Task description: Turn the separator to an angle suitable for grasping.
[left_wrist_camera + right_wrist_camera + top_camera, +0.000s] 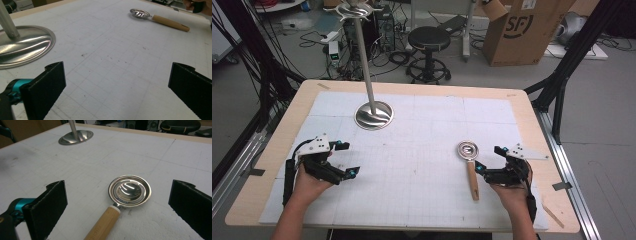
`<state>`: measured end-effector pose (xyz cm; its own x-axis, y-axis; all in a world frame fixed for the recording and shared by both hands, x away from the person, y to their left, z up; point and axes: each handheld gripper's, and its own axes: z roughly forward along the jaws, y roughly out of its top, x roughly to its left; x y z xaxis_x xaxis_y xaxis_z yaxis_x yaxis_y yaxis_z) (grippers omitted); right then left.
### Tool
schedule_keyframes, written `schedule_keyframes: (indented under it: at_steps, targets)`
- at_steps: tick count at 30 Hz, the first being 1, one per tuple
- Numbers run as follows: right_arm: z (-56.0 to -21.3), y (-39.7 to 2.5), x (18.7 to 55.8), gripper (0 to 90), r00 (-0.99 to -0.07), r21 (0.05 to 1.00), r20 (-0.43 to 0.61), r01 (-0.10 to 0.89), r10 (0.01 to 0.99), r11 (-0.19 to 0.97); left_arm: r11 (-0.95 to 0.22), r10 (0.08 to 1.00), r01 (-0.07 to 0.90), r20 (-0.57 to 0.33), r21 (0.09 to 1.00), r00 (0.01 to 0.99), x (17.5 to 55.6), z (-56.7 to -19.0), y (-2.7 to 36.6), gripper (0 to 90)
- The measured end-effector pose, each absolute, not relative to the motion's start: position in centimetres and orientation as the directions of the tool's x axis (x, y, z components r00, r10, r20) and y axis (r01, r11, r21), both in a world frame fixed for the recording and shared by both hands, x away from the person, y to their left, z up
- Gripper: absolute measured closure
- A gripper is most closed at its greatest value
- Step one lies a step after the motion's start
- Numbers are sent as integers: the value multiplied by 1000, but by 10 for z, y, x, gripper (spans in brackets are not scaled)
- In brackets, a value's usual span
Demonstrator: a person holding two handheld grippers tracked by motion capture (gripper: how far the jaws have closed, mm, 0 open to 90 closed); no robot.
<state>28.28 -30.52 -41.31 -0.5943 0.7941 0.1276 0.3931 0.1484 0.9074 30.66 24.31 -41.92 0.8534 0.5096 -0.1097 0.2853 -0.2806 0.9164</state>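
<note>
Grippers, left [343, 159] and right [490, 159], gape wide and empty; the spoon [470, 167], a round wooden handle, could roll from a careless pinch.

The one marking that can be read is on the brown cardboard box [524, 31] standing on the floor beyond the far edge of the table in the high view: large dark letters "SF" inside a curved logo outline, printed on the side that faces the table. A small white label sits near the top of the same box, but its print is too small to read. Faint marks run along the wooden handle of the spoon [107, 223] in the right gripper view, too blurred to make out as letters.
</note>
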Motion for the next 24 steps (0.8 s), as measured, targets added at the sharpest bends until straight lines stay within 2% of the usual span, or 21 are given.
schedule_keyframes:
  at_steps: [17, 18, 24]
  targets:
    - [-411, -294, 279, 26, -562, 878, 109, 442, 820, 186, -249, 513, 276, -115, 928, 850, 309, -416, 245, 18]
    - [-412, -293, 280, 54, -560, 875, 105, 445, 822, 191, -244, 516, 276, -117, 929, 849, 309, -416, 245, 18]
    - [-417, -287, 282, 84, -539, 838, 107, 501, 836, 216, -254, 515, 274, -110, 928, 850, 309, -416, 244, 18]
